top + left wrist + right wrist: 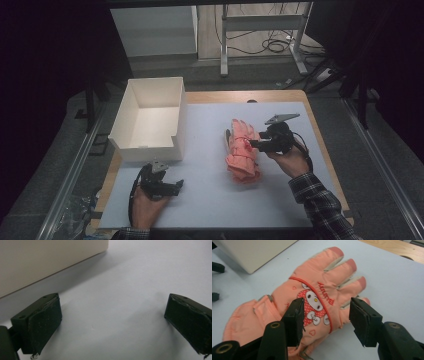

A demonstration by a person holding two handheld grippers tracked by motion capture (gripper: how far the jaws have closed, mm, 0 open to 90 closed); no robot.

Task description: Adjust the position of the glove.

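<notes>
Two grippers: the right gripper (325,323) is held open over a glove (317,297); soft fabric could be pinched unevenly and slip. The left gripper (111,322) is held wide open, empty, near the worktop's (210,200) front edge.

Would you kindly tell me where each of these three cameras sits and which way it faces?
High view: above the person's side, looking forward and down on the table; both forearms, left gripper and right gripper show.
Left gripper view: on the left gripper, looking along its open jaws at the white mat and box.
Right gripper view: on the right gripper, open jaws over the orange glove.
Shared: glove and box, also seen from above.
</notes>
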